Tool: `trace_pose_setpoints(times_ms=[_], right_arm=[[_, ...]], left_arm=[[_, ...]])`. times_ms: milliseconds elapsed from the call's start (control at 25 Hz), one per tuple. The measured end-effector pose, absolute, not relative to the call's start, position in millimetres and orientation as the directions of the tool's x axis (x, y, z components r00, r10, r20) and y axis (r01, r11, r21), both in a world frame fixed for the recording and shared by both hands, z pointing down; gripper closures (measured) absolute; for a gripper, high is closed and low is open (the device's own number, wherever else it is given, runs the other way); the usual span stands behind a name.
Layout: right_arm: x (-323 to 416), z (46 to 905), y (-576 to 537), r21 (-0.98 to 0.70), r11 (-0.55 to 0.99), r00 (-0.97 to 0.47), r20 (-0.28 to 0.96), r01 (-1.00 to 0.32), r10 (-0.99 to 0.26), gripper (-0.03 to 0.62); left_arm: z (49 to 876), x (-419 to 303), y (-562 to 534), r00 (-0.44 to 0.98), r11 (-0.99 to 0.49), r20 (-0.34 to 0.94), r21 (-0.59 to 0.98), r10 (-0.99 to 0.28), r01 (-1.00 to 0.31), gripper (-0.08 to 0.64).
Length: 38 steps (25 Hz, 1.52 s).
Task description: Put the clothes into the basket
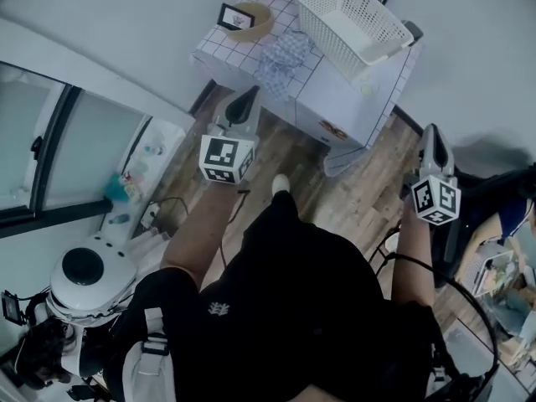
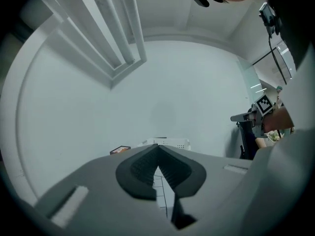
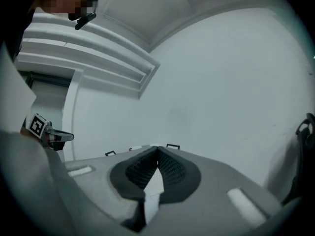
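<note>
Clothes (image 1: 286, 50): blue patterned fabric, crumpled, is lying on the bench (image 1: 223, 50) near the middle of its front edge. One fold is hanging over that edge. How many garments there are cannot be told.

Basket (image 1: 332, 32): white perforated plastic, is sitting on the right part of the bench just beside the clothes, with its open mouth facing up. Nothing is showing inside it.

Left gripper (image 1: 244, 100): is hovering over the wooden floor (image 1: 368, 195) short of the bench's front edge and pointing toward the clothes. Its jaws are pressing together at the tips in the left gripper view (image 2: 157, 154), with nothing between them.

Right gripper (image 1: 432, 136): is hovering off the bench's front right corner, well apart from the clothes. Its jaws are likewise meeting tip to tip (image 3: 156, 152) and gripping nothing.

Step in hand (judged): the reach toward the clothes, with no grasp begun.

Handling notes (judged):
- The jaws need opening before they come down on the fabric.
- A thick bunched fold on the bench top looks a surer bite than the thin hanging part.
- The lift should clear the basket's near rim fully, since trailing cloth could drag on it.
- The basket looks light, so a nudge could shift it toward the bench's right edge.
- The wooden bowl (image 1: 258, 25) and framed picture (image 1: 236, 17) at the left rear corner are best avoided.
</note>
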State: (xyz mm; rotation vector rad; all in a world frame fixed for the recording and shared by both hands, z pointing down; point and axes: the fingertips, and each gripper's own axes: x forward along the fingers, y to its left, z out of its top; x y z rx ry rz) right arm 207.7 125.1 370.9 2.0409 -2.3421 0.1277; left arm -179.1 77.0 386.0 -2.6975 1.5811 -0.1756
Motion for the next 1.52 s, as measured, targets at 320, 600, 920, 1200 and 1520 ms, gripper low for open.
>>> trace_pose_setpoints(times_ms=[320, 600, 920, 1200, 1520], right_arm=[[194.8, 340.2, 27.8, 0.006, 0.092, -0.091, 0.044, -0.996, -0.995, 0.591], [197.0, 345.1, -27.2, -0.011, 0.082, -0.083, 0.046, -0.997, -0.996, 0.591], [220.7, 354.3, -102.0, -0.023, 0.154, -0.155, 0.035, -0.988, -0.987, 0.591], [231.4, 363.6, -166.2, -0.018, 0.257, -0.258, 0.043, -0.966, -0.965, 0.591], [231.1, 398.6, -199.6, -0.046, 0.299, -0.302, 0.103, -0.953, -0.948, 0.591]], left_arm=[[397.0, -198.5, -15.6, 0.508, -0.516, 0.108, -0.062, -0.854, -0.854, 0.554], [414.2, -187.2, -81.3, 0.529, -0.543, 0.159, -0.061, -0.834, -0.837, 0.554], [419.0, -166.2, -135.2, 0.487, -0.493, 0.139, -0.011, -0.862, -0.870, 0.554], [415.9, -145.3, -161.7, 0.456, -0.460, 0.146, 0.009, -0.878, -0.888, 0.554], [423.8, -133.2, -196.6, 0.454, -0.462, 0.175, -0.009, -0.874, -0.887, 0.554]])
